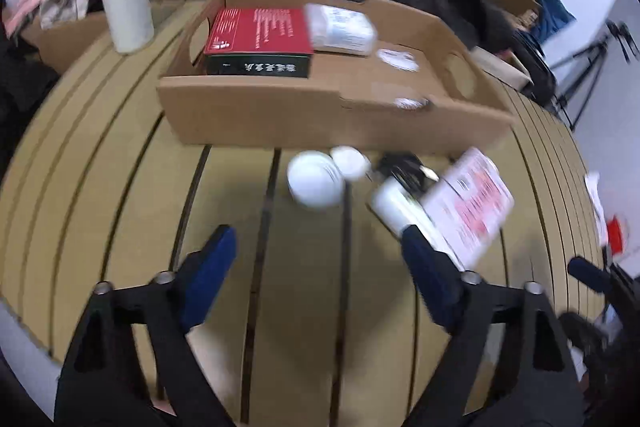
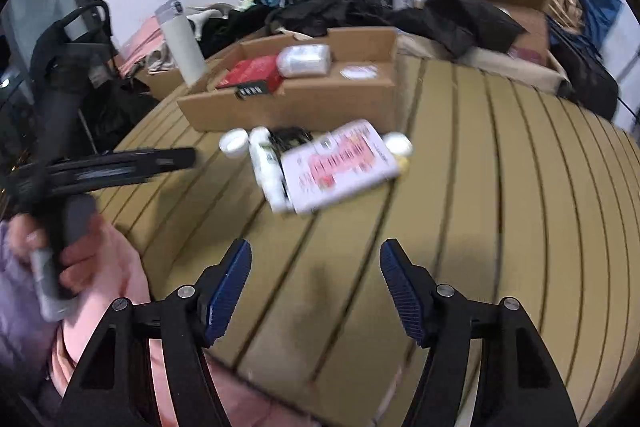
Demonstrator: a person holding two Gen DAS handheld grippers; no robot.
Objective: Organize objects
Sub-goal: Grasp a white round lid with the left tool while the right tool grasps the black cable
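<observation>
Left gripper (image 1: 316, 247) and right gripper (image 2: 316, 259) held spread, nothing pinched. Bottle (image 2: 267, 169), packet (image 2: 340, 165), jars left beside box (image 1: 320, 115), judged awaiting packing.

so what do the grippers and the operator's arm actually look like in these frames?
Both the left gripper and the right gripper have black triangular cut-out frames, silver pivot bolts, and jaws lined with blue ribbed pads. From the right wrist view, the person's left hand is bare, wrapped around a grey handle, with a pink sleeve beside it. No cables are visible.
</observation>
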